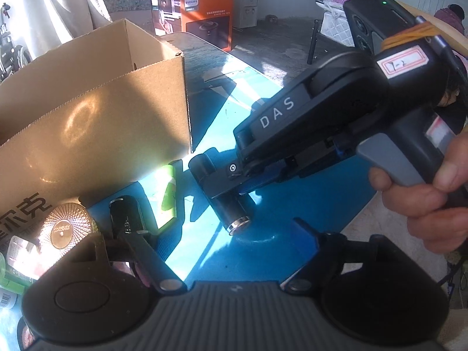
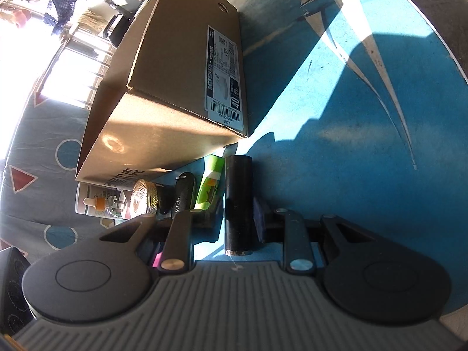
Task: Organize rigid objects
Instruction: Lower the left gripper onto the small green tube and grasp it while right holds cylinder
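Right gripper (image 1: 231, 196) clamps your black cylinder (image 2: 237, 204) | left gripper (image 1: 222, 234) gapes empty | cardboard box (image 1: 96, 122) awaits; green tube (image 2: 211, 187), gold-lidded jar (image 2: 144, 197) still outside.

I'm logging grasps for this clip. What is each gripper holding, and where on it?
The right gripper grips the black cylinder around its middle, metal-ringed end sticking out. The left gripper holds nothing, jaws open.

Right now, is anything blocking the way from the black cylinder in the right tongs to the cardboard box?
Nothing visible blocks it. The right tongs grip the black cylinder; the cardboard box, open-topped, stands just beyond, with a green tube lying beside the cylinder.
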Demonstrator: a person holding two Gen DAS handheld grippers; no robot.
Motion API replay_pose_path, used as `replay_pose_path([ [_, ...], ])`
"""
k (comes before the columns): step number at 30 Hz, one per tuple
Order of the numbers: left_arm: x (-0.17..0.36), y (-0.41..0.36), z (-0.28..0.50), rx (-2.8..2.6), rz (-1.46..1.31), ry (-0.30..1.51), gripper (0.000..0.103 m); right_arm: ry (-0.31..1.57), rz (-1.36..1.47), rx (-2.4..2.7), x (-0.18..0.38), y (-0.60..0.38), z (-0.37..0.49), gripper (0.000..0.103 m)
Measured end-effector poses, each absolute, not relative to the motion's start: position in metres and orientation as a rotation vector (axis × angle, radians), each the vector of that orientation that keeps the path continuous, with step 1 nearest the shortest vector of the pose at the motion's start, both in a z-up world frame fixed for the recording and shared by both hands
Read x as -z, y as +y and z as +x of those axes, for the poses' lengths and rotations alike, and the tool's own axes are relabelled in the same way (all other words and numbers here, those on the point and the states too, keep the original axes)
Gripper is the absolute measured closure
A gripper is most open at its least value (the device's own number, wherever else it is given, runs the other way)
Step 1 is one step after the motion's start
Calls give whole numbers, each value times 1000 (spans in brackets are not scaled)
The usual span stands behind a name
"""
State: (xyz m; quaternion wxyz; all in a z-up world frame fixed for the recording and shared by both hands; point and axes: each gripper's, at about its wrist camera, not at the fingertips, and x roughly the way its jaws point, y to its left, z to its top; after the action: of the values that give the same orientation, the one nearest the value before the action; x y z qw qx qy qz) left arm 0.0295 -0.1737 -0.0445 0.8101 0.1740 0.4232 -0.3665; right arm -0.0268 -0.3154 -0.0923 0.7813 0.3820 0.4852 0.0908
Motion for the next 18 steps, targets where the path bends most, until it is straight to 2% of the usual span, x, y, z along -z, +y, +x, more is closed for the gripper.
replay_pose_path([
  [12, 46, -173, 25, 798, 370, 888, 24, 1087, 829, -185, 91, -314, -20, 82],
  [18, 43, -169, 18, 770, 387, 882, 32, 1103, 867, -183, 93, -316, -17, 80],
])
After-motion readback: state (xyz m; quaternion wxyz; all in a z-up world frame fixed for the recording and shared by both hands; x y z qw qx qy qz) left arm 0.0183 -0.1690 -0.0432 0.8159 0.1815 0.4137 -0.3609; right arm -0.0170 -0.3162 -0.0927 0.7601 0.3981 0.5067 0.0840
